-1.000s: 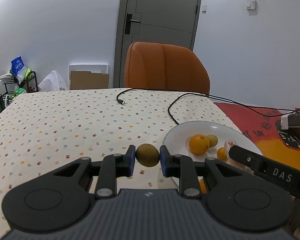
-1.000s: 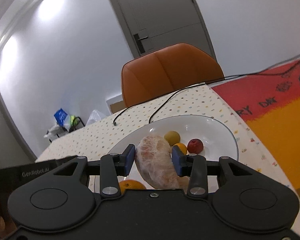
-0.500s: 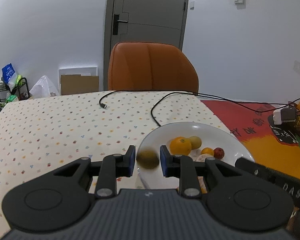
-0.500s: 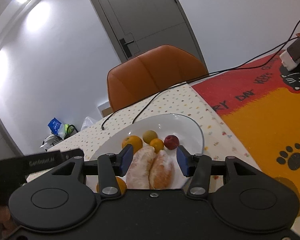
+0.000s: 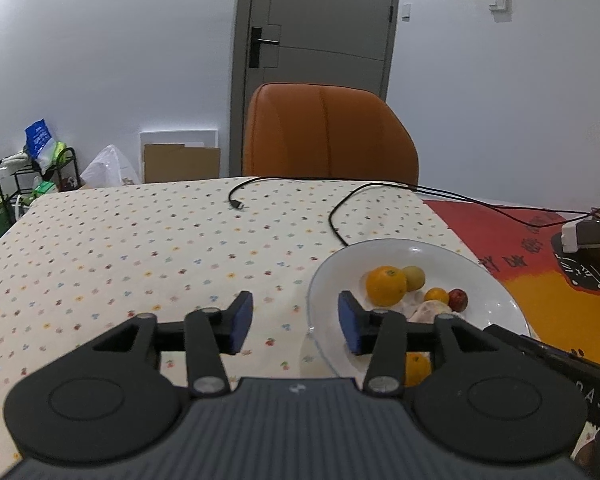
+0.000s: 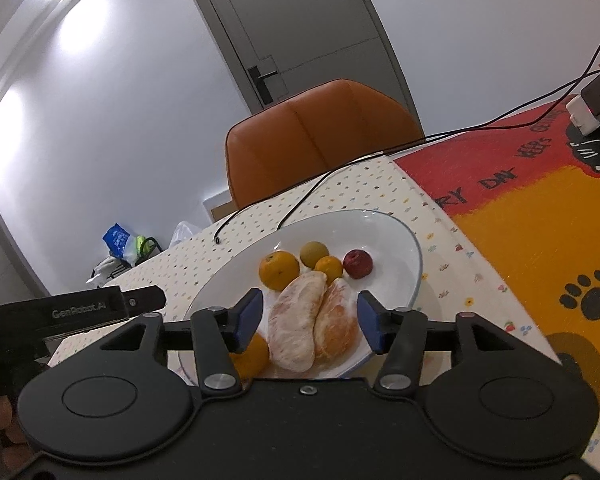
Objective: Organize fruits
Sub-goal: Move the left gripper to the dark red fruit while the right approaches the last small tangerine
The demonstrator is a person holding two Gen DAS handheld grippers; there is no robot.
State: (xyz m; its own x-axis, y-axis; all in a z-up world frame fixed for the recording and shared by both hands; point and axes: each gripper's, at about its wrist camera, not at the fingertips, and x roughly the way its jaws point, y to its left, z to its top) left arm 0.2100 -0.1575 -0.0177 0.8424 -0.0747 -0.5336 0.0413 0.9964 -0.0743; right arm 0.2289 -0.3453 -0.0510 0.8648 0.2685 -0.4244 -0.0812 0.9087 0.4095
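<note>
1. Right gripper [image 6: 310, 322], lower centre of its view: jaws spread wide, grasping nothing; two peeled citrus segments [image 6: 310, 320] lie on the plate [image 6: 396, 236] between them, apparently untouched.
2. Left gripper [image 5: 296, 326], lower centre of its view: jaws apart and empty, straddling the plate's near-left rim.
3. Mid-frame on the plate: large orange [image 6: 279, 270], yellow-green fruit [image 6: 314, 253], small orange [image 6: 329, 268], red fruit [image 6: 357, 263]. Another orange [image 6: 254, 356] sits partly hidden behind the left finger.
4. Risk: the two grippers work close together; a collision could knock the rim and send round fruit rolling off.
5. Far: black cable [image 5: 332, 216] trails near the plate's rear edge; snagging is possible.
</note>
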